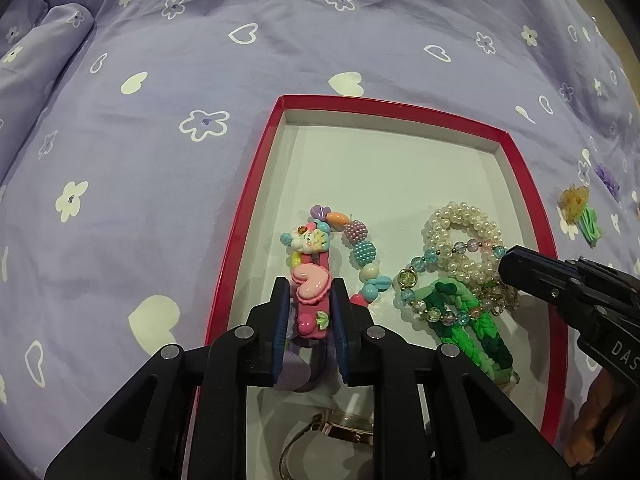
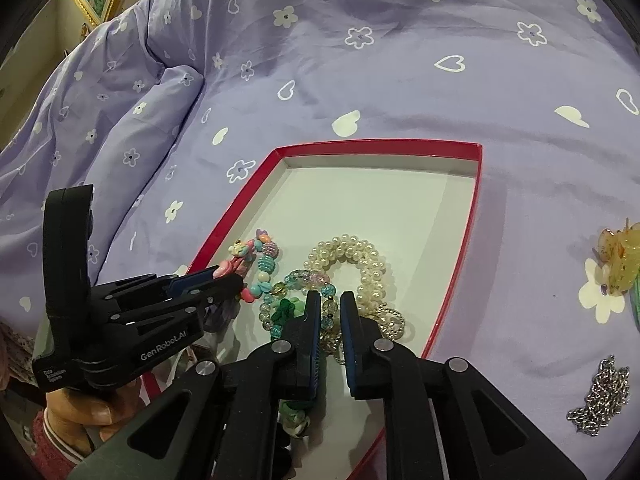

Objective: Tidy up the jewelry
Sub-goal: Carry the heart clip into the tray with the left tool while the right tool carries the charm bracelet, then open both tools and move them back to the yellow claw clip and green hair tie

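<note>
Inside the red tray (image 1: pixel 532 200), left fingers (image 1: pixel 280 320) pinch a pink clip (image 1: pixel 312 300); right fingers (image 2: pixel 312 320) spread over pearls (image 2: pixel 360 256).

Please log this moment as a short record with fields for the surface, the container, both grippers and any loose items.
surface: purple bedspread
container: red-rimmed tray, holding beaded bracelets and a pearl bracelet
left gripper: shut on pink hair clip, over the tray
right gripper: open, above the jewelry pile
outside tray: amber claw clip, silver chain
</note>
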